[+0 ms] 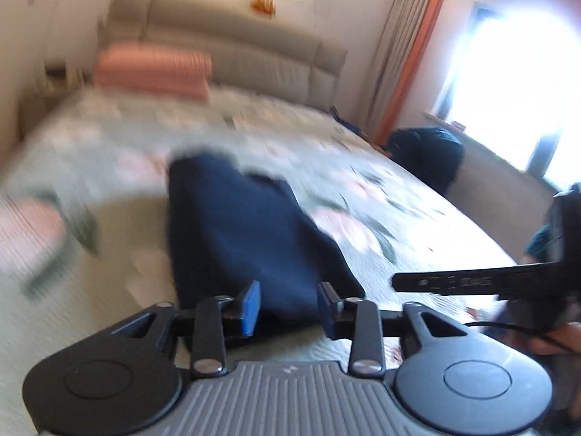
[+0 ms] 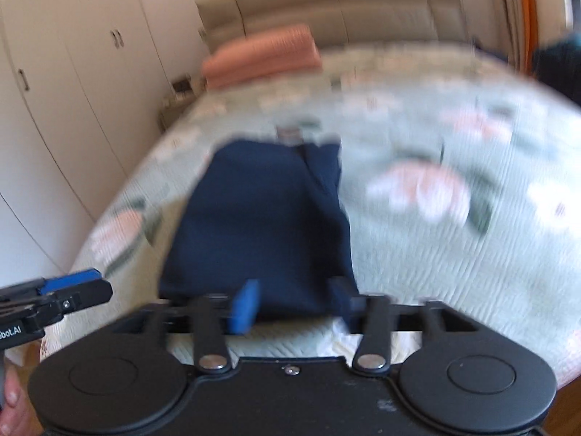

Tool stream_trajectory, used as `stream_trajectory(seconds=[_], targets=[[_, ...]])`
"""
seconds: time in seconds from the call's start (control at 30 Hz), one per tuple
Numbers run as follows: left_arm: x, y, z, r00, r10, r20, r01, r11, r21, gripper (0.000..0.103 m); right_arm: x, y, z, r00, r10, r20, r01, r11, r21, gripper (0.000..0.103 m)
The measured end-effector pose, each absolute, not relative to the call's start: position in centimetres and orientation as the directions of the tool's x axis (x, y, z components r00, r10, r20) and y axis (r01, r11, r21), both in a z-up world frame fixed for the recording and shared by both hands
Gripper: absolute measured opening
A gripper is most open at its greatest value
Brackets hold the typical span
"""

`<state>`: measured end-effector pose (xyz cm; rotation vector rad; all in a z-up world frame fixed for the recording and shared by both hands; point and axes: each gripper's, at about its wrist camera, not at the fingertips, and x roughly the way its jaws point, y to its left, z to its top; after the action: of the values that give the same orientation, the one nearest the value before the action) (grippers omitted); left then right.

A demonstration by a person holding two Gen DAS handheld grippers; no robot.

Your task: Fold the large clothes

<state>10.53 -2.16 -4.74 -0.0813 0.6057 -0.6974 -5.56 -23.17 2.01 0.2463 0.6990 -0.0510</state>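
A navy blue garment lies folded into a long narrow strip on the floral bedspread; it also shows in the right wrist view. My left gripper is open, its blue pads either side of the garment's near end, just above it. My right gripper is open over the garment's near edge. Each gripper shows at the edge of the other's view: the right one, the left one. Both views are motion-blurred.
A pink pillow lies at the head of the bed against a beige headboard. White wardrobes stand left of the bed. A dark teal bundle sits by the window side. A bright window is at right.
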Motion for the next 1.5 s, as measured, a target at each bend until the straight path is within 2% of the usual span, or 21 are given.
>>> stream_trajectory(seconds=[0.07, 0.13, 0.2, 0.27, 0.43, 0.57, 0.67, 0.9, 1.5], targets=[[8.6, -1.8, -2.2, 0.68, -0.574, -0.457, 0.549, 0.811, -0.203, 0.056, -7.1, -21.7, 4.6, 0.79, -0.009, -0.613, 0.134, 0.978, 0.158, 0.078], [6.8, -1.2, 0.1, 0.741, -0.541, -0.398, 0.521, 0.837, -0.168, 0.079, -8.4, -20.8, 6.7, 0.814, -0.012, -0.581, 0.128, 0.979, 0.158, 0.08], [5.2, -0.7, 1.7, 0.786, -0.52, -0.335, 0.504, 0.852, -0.139, 0.085, -9.4, -20.2, 8.2, 0.831, -0.024, -0.556, 0.14, 0.976, 0.167, 0.083], [4.1, -0.4, 2.9, 0.818, -0.491, -0.298, 0.478, 0.87, -0.122, 0.086, -10.1, -19.5, 9.2, 0.837, -0.07, -0.542, 0.173, 0.975, 0.141, 0.084], [2.8, 0.0, 4.0, 0.833, -0.47, -0.292, 0.441, 0.883, -0.163, 0.099, -11.1, -18.7, 9.3, 0.825, -0.127, -0.551, 0.213, 0.973, 0.094, 0.086], [2.6, 0.0, 3.7, 0.824, -0.474, -0.311, 0.443, 0.88, -0.17, 0.1, -10.2, -18.7, 7.9, 0.764, -0.116, -0.634, 0.245, 0.962, 0.119, 0.086], [2.8, 0.0, 3.0, 0.811, -0.475, -0.341, 0.439, 0.88, -0.183, 0.1, -10.1, -18.3, 7.0, 0.742, -0.115, -0.661, 0.253, 0.961, 0.117, 0.086], [2.3, -0.2, 2.1, 0.791, -0.479, -0.381, 0.446, 0.878, -0.176, 0.1, -10.3, -16.4, 6.1, 0.731, -0.152, -0.665, 0.229, 0.973, 0.03, 0.086], [4.1, 0.5, -0.6, 0.754, -0.44, -0.487, 0.375, 0.898, -0.232, 0.1, -8.5, -14.1, 3.4, 0.698, -0.107, -0.708, 0.166, 0.986, 0.015, 0.086]])
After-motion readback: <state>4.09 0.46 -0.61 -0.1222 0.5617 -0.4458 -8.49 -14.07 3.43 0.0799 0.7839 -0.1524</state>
